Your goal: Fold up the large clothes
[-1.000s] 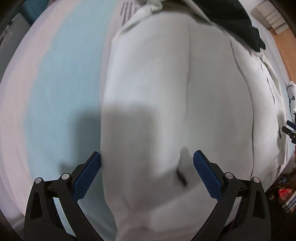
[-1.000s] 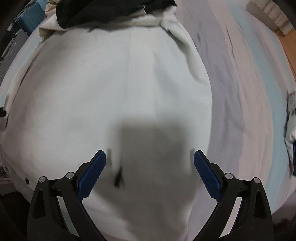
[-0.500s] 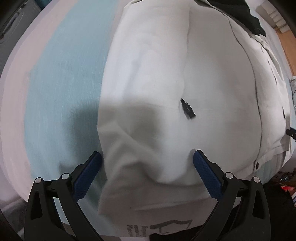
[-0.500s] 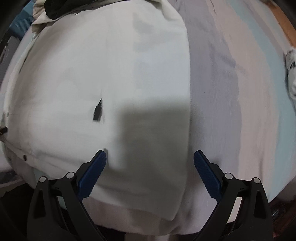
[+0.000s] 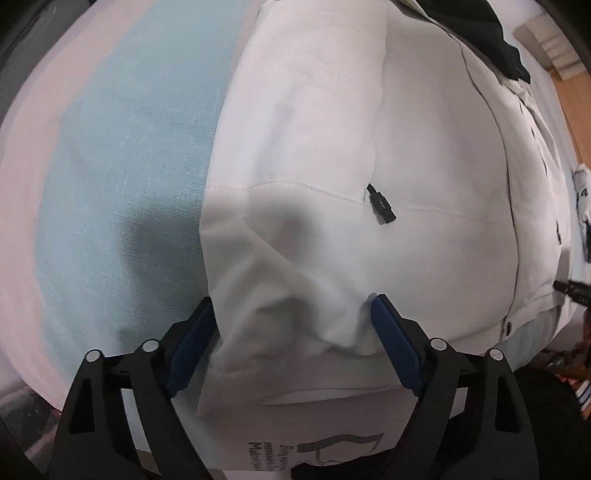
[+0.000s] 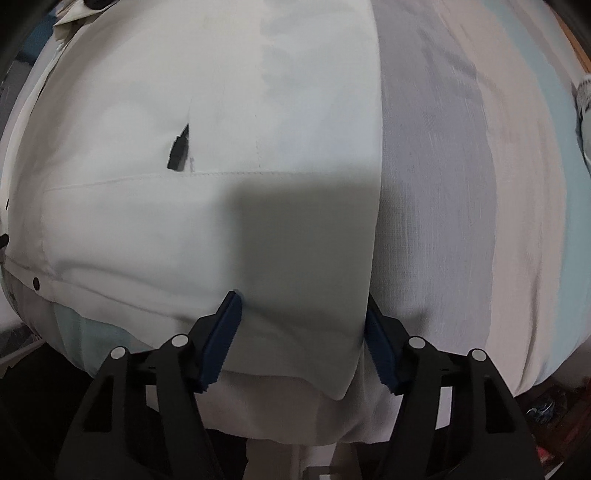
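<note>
A large white jacket lies spread on a striped bed, with black zipper pulls on its pockets and black snaps down its front. It also fills the right wrist view. My left gripper is open, its blue pads either side of the bunched near-left hem corner. My right gripper is open but narrower, its pads straddling the near-right hem corner. The cloth lies between the pads, not pinched.
The bed sheet has pale blue, pink and grey stripes. A dark garment lies at the jacket's far end. The bed's near edge runs just under both grippers. Wooden floor shows at far right.
Both grippers have drawn back toward the near hem of the jacket and dropped onto its corners. The right jaws have narrowed. The left corner cloth has bunched between the pads.
</note>
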`<control>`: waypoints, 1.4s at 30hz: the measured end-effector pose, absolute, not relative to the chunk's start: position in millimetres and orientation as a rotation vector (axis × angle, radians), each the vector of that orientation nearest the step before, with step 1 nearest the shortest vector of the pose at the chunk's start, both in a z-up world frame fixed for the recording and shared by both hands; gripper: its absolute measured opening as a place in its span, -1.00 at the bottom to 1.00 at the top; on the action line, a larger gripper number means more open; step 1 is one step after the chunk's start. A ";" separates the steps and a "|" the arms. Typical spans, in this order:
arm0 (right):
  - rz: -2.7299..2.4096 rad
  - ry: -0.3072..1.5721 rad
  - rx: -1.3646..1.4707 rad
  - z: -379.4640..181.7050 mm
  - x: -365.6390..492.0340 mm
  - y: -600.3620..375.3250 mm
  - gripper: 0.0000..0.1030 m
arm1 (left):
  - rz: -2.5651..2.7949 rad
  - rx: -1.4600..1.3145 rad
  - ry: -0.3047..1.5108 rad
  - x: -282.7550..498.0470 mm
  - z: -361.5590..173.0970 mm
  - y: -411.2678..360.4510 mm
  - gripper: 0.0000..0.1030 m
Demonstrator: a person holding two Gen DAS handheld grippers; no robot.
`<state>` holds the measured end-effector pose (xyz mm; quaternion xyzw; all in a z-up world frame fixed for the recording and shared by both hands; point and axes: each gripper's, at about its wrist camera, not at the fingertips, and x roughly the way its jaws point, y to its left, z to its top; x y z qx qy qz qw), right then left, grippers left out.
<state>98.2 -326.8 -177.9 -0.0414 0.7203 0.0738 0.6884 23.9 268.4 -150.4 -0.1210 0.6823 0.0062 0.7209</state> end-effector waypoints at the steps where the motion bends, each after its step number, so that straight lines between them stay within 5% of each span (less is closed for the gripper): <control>1: 0.167 1.615 -0.087 -177.2 97.1 -326.9 0.18 | 0.005 -0.276 1.511 23.6 -150.1 274.4 0.73; 5: 0.180 1.615 -0.092 -172.9 95.0 -324.4 -0.14 | -0.027 -0.266 1.531 24.6 -151.1 261.2 0.71; 7: 0.173 1.615 -0.083 -173.6 93.4 -326.2 -0.47 | -0.036 -0.256 1.533 25.4 -150.7 253.6 0.71; 9: 0.160 1.615 -0.067 -171.2 95.3 -331.4 -0.53 | -0.036 -0.266 1.534 23.8 -151.5 251.8 0.71; 12: 0.167 1.606 -0.063 -171.3 95.7 -336.4 -0.47 | -0.032 -0.269 1.540 24.3 -154.6 252.4 0.80; 15: 0.148 1.590 -0.068 -175.3 85.7 -343.1 -0.20 | -0.030 -0.259 1.564 32.1 -162.9 243.6 0.88; 20: 0.120 1.611 0.012 -183.1 82.8 -351.8 -0.19 | -0.017 -0.251 1.585 37.0 -165.5 243.8 0.87; 23: 0.130 1.637 0.032 -184.3 80.8 -349.5 -0.32 | 0.009 -0.236 1.598 43.9 -165.5 233.4 0.64; 26: 0.119 1.654 0.019 -186.6 92.0 -346.0 -0.65 | 0.051 -0.253 1.617 49.3 -162.8 226.7 0.03; 28: 0.108 1.667 0.008 -181.8 92.5 -343.2 -0.79 | 0.065 -0.272 1.628 52.0 -157.7 226.9 -0.58; 30: 0.106 1.678 0.011 -178.8 98.5 -345.8 -0.83 | 0.071 -0.274 1.634 55.0 -152.8 225.7 -0.76; 42: 0.185 1.702 -0.063 -111.5 134.8 -320.0 -0.95 | 0.044 -0.184 1.651 74.9 -115.5 210.8 -0.86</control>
